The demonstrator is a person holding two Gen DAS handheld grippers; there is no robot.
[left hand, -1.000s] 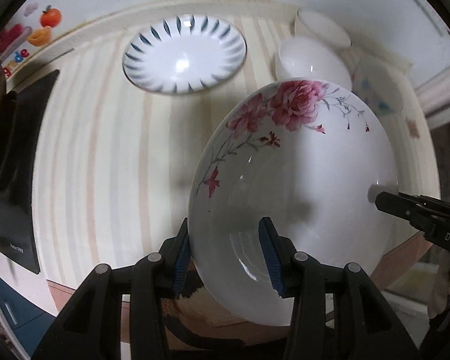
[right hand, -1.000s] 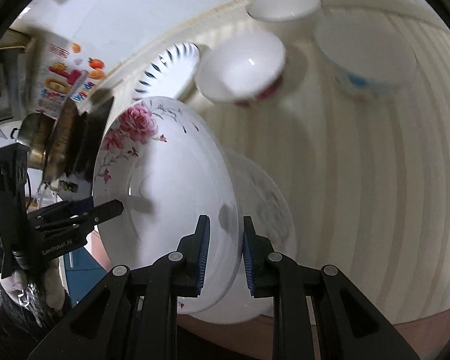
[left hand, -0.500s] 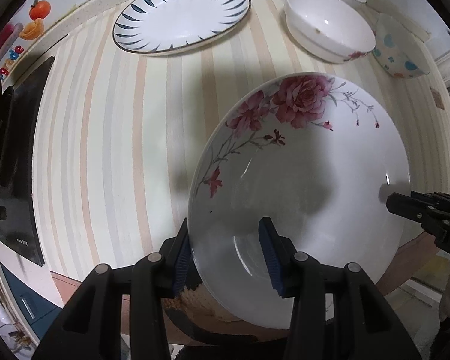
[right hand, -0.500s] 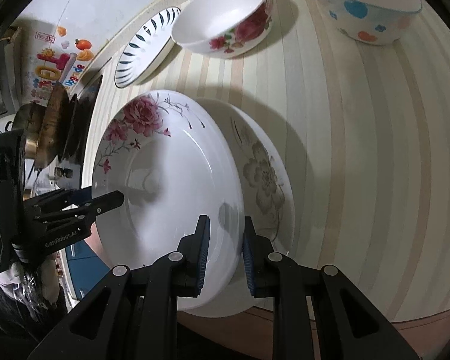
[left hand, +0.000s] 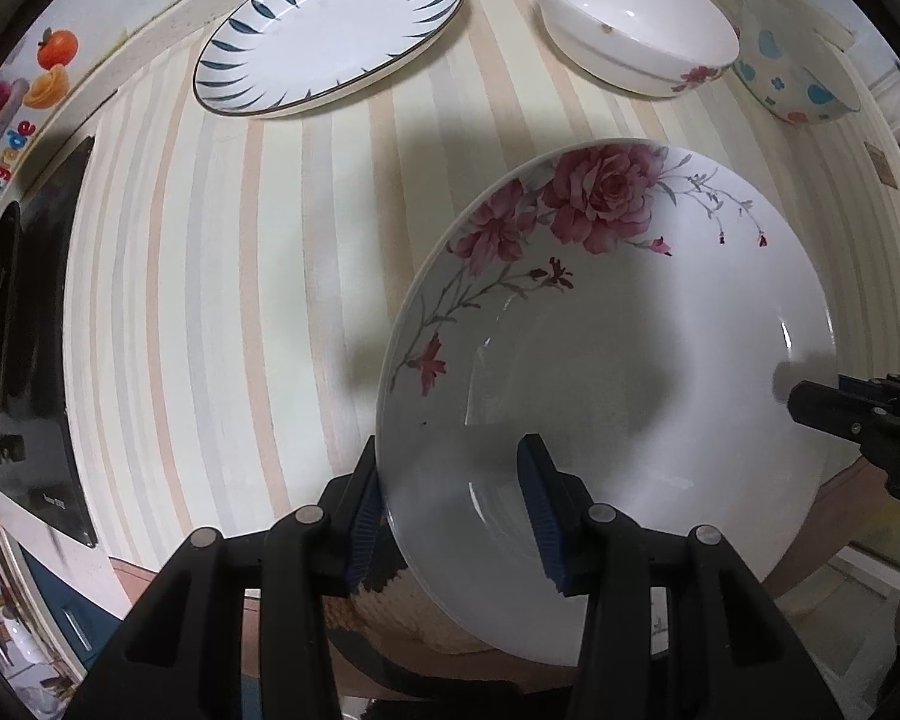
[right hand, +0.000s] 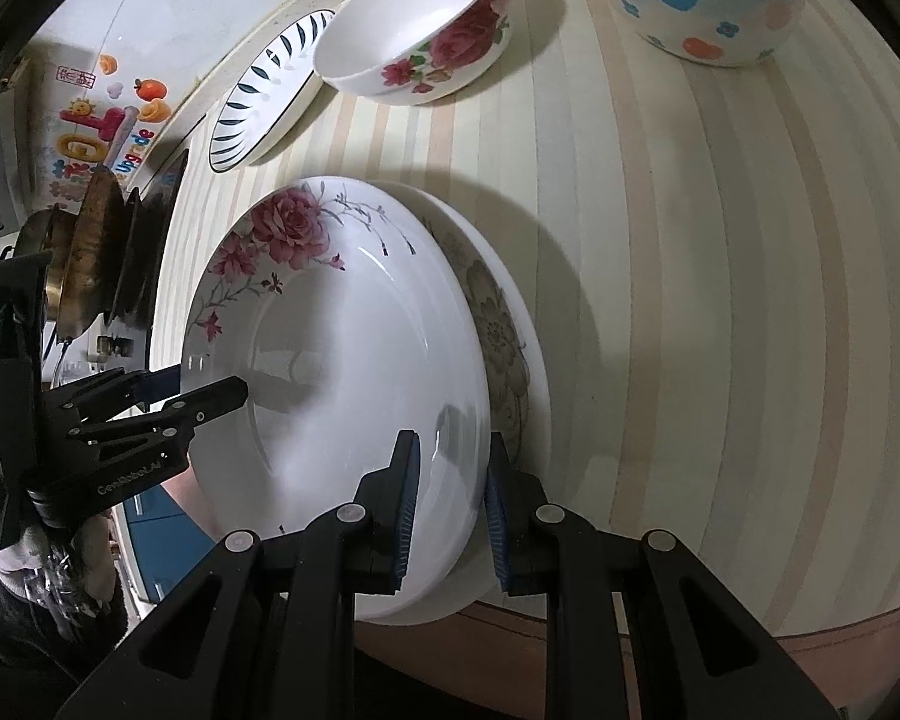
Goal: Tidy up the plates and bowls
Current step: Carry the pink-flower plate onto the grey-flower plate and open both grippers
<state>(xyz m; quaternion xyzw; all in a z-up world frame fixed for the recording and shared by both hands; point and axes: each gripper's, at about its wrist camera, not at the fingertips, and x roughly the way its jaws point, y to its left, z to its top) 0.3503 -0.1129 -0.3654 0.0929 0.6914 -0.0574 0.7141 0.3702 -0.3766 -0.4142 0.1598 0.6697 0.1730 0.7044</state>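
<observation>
Over the striped desk (right hand: pixel 720 276), both my jaws clamp the rose plate (right hand: pixel 342 372) by opposite rims, above a grey-flowered plate (right hand: pixel 501 336) mostly hidden beneath. Far bowls (left hand: pixel 636 30) sit empty.

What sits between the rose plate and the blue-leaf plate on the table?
Nothing: in the left wrist view only bare striped table separates the rose plate from the blue-leaf plate.

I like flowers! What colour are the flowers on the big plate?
Pink-red roses on the big plate, clearest from the left wrist.
</observation>
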